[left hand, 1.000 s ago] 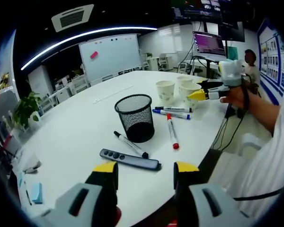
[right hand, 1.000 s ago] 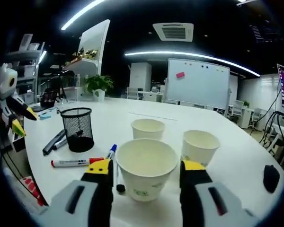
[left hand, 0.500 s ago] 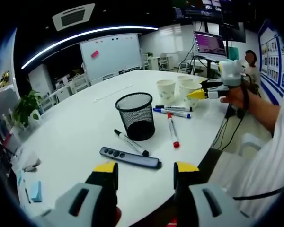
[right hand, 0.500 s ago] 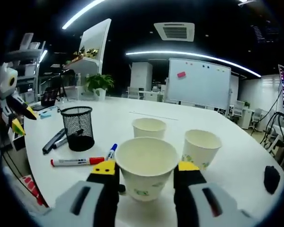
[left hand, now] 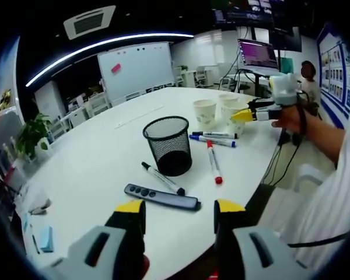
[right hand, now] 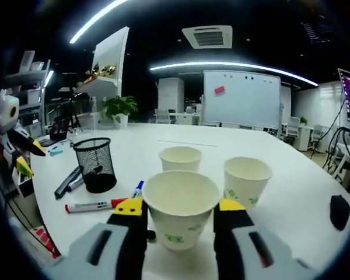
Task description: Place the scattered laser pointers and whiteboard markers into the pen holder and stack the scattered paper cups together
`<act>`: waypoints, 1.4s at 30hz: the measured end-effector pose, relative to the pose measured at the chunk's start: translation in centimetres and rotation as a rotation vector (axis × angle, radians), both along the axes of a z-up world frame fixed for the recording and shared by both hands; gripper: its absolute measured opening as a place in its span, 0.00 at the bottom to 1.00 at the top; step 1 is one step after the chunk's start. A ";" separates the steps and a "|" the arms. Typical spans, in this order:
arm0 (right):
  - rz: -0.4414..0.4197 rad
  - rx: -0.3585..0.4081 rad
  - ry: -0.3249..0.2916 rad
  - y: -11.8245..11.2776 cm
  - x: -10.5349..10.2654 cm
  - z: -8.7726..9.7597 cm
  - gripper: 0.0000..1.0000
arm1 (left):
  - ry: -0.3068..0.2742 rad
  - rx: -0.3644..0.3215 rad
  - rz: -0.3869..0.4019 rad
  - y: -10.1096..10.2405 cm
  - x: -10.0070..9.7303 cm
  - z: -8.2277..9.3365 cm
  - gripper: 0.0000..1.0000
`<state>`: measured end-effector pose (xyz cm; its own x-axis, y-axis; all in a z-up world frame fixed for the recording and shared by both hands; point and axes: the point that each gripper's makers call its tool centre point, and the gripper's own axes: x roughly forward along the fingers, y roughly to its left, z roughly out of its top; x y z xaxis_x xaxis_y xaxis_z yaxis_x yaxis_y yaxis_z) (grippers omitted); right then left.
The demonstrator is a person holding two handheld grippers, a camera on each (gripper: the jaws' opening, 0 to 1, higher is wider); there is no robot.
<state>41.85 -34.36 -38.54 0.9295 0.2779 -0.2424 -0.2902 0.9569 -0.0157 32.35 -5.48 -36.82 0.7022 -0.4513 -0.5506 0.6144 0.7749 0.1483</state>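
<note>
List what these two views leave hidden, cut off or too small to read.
- Right gripper view: the nearest paper cup hides the table behind it and part of the blue marker.
- Right gripper view: the black marker is screened by the mesh pen holder.
- Left gripper view: the remote's button markings are too small.
- Left gripper view: the monitor's text is illegible.

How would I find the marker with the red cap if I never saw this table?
Look on the white table for the black mesh pen holder. Right beside it lies the red-capped marker, near the table's edge. The markers around it have blue or black caps; this one alone is red.
</note>
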 end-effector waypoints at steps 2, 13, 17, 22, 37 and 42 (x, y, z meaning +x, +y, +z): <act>-0.004 -0.003 -0.002 0.0 0.0 0.2 0.44 | -0.005 0.005 -0.003 0.0 0.0 0.2 0.47; -0.015 -0.010 -0.029 -0.2 -0.1 1.4 0.43 | -0.021 -0.005 -0.013 -0.7 0.3 1.0 0.47; -0.006 -0.030 -0.044 -0.3 -0.1 1.9 0.43 | -0.027 -0.006 -0.017 -0.9 0.4 1.1 0.47; 0.006 -0.029 -0.058 -0.6 0.1 2.5 0.43 | -0.020 -0.004 -0.018 -0.9 0.6 0.8 0.47; 0.012 -0.013 -0.109 -0.9 0.4 4.9 0.43 | -0.013 -0.008 -0.010 -0.8 0.4 0.5 0.47; 0.023 -0.017 -0.130 -0.8 0.4 5.5 0.43 | -0.011 -0.006 -0.008 -0.8 0.4 0.5 0.47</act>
